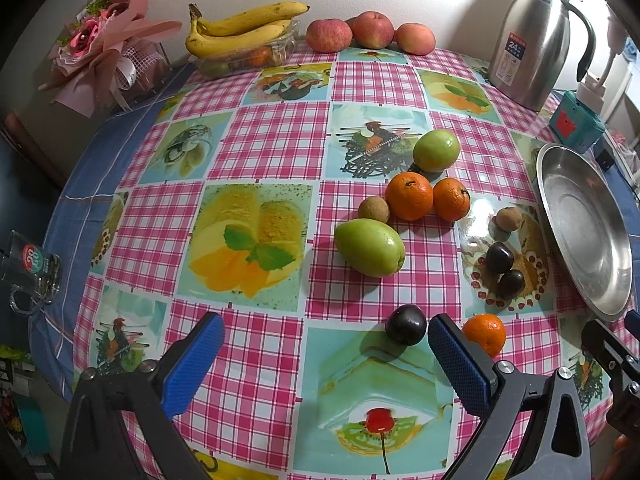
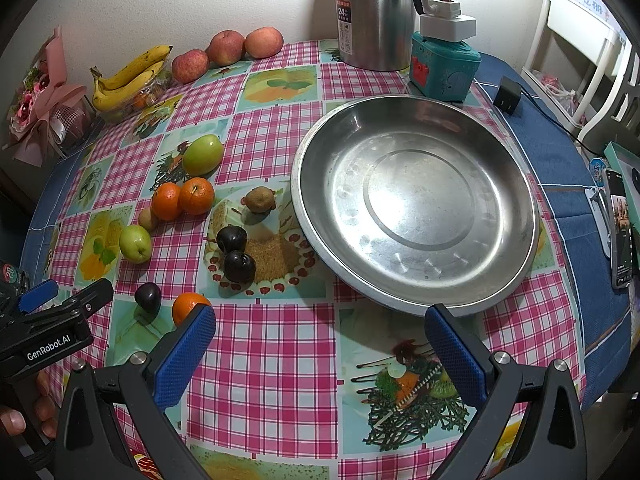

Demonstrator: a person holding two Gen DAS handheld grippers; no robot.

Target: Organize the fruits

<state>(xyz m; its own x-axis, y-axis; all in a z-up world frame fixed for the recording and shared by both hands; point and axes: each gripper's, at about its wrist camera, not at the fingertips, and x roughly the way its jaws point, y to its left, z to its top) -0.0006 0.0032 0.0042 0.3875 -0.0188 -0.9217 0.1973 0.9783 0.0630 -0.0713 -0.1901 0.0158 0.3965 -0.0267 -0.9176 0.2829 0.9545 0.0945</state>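
Loose fruit lies on the checked tablecloth: two green fruits, two oranges side by side, a third orange, dark plums and small brown fruits. An empty steel plate sits right of them. My left gripper is open and empty, near the plum and third orange. My right gripper is open and empty, in front of the plate's near rim.
Bananas on a clear box and three apples stand at the back by the wall. A steel thermos jug, a teal box, a phone and a glass mug ring the table edges.
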